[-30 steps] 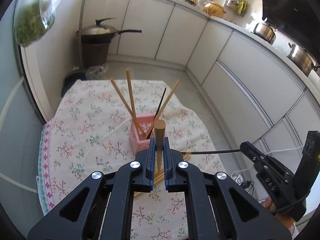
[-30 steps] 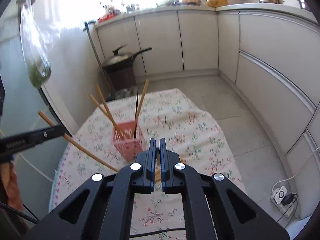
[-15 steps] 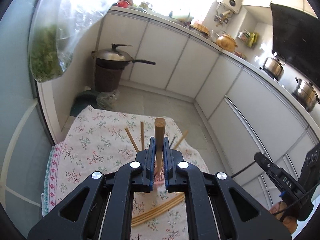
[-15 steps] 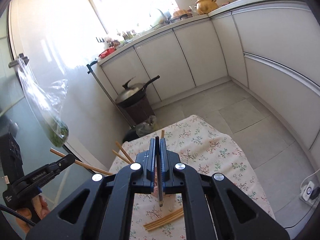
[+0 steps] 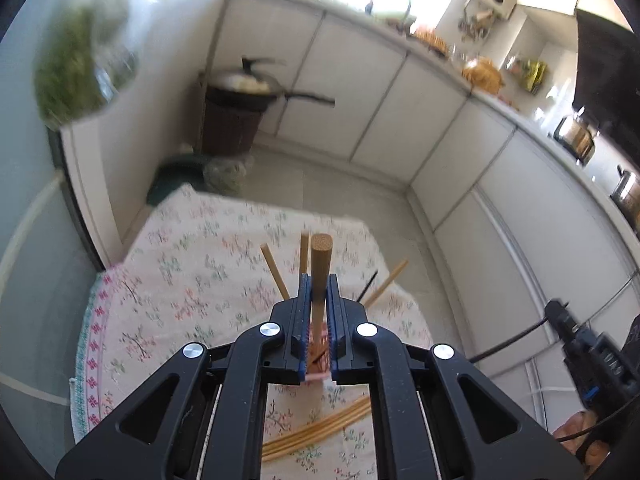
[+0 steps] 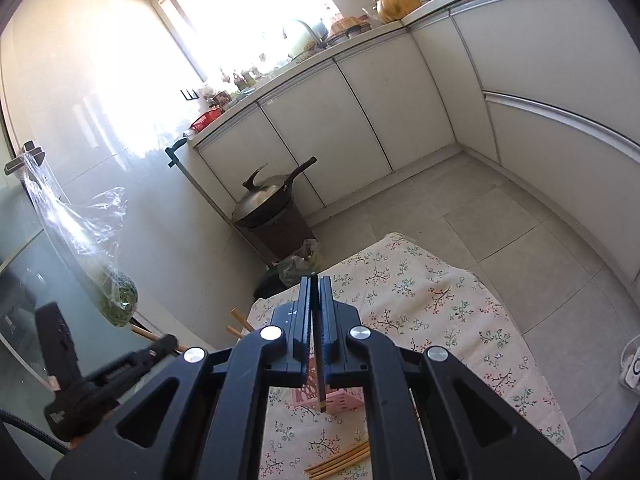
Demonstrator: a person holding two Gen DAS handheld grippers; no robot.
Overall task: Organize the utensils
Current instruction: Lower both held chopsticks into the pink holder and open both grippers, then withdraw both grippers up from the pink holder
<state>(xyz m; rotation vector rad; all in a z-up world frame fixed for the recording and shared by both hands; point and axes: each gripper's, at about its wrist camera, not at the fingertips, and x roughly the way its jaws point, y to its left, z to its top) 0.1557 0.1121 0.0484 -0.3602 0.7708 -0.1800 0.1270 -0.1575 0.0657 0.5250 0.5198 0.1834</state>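
Behind the left tongs (image 5: 319, 280) gripping a wooden chopstick (image 5: 320, 268), the pink holder (image 5: 318, 372) hides; right tongs (image 6: 315, 280) pinch a dark chopstick (image 6: 320, 364).

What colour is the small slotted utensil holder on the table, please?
Pink; the small slotted utensil holder shows best in the right wrist view.

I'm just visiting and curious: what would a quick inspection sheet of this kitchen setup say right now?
Surface: floral tablecloth over a small table.
Job's things: pink holder with chopsticks in it; loose chopsticks lying on the cloth.
Clutter: nothing seen on the cloth.
Grippers: left gripper shut on a wooden chopstick; right gripper shut on a dark chopstick.
Cables: power strip on the floor.
Surroundings: white cabinets, lidded wok, hanging bag of greens.
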